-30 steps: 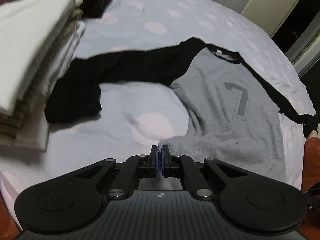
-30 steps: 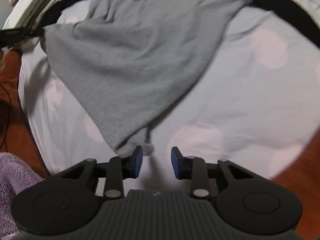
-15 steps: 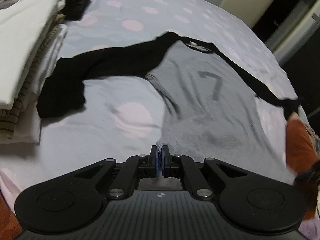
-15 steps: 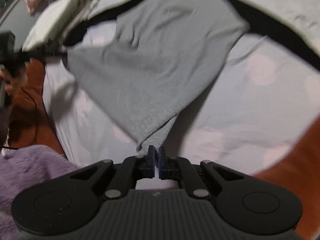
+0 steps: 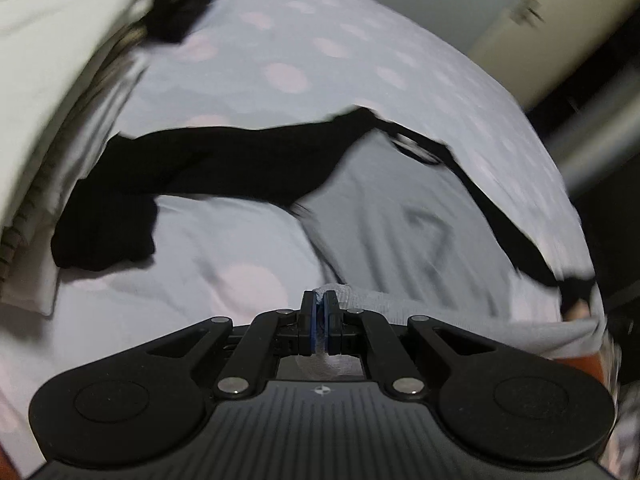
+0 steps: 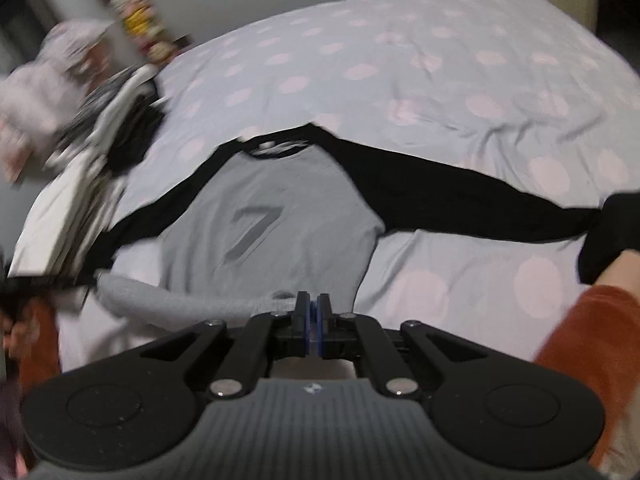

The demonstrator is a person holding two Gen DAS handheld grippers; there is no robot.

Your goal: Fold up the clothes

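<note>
A grey shirt [image 5: 400, 216] [image 6: 280, 216] with black sleeves and a dark "7" on its chest lies spread on the bed. My left gripper [image 5: 319, 304] is shut on the left corner of the shirt's grey hem. My right gripper [image 6: 313, 308] is shut on the hem's right corner, and the hem [image 6: 180, 300] stretches lifted between the two. One black sleeve [image 5: 192, 176] runs out to the left, the other [image 6: 480, 204] to the right. Both views are blurred by motion.
The bed sheet [image 6: 440, 80] is pale lilac with pink dots. A stack of folded clothes [image 5: 48, 80] [image 6: 80, 184] sits at the bed's left side. A person's orange sleeve [image 6: 592, 344] shows at right. A cream door [image 5: 560, 12] stands beyond the bed.
My right gripper shut on the hem's corner and rose, tilting up so the whole shirt came into view. The left gripper kept its hold and shifted a little; the hem lifted off the sheet.
</note>
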